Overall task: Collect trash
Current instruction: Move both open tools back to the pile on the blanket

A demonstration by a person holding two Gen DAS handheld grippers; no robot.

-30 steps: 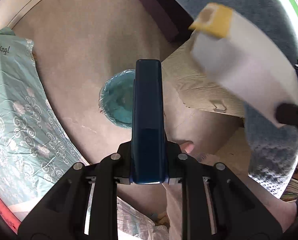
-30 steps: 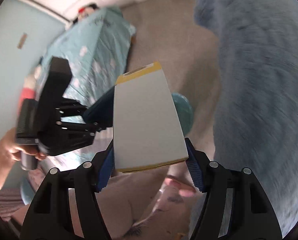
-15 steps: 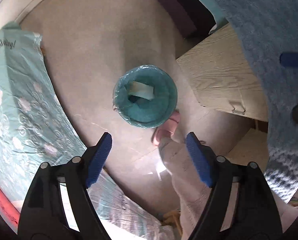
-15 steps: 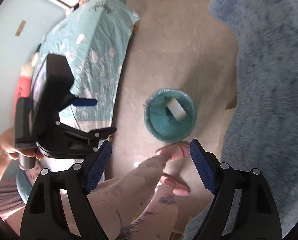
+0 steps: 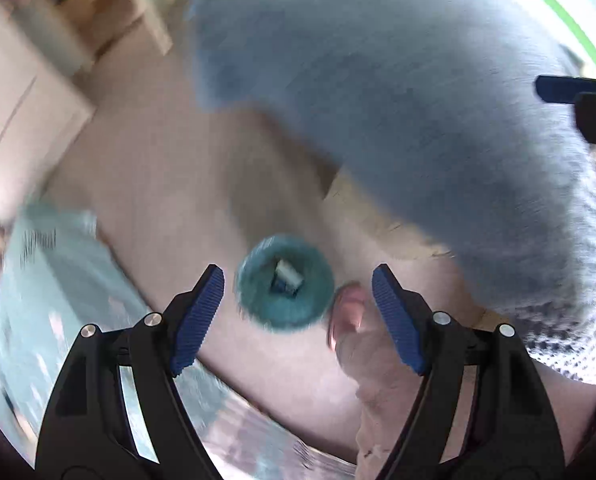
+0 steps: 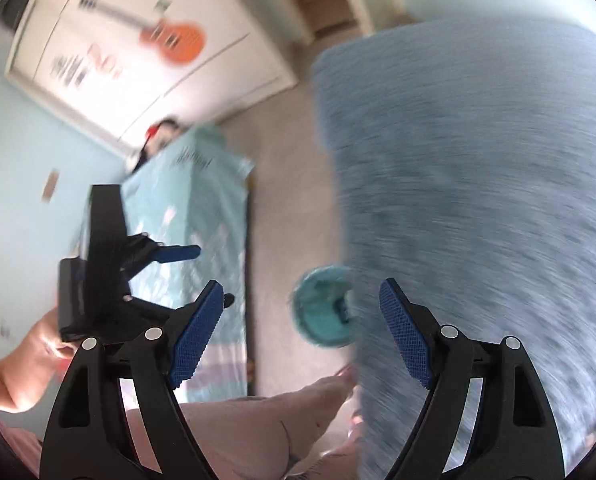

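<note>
Only from the left wrist, trash bin (image 5: 285, 285) shows box (image 5: 289, 275) inside.

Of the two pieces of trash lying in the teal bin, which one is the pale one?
In the trash bin, the pale box lies on top, right of the dark blue item.

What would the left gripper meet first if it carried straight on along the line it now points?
Probably the teal trash bin on the floor; it sits between the open left gripper jaws with nothing visible in between, though blur leaves depth uncertain.
</note>
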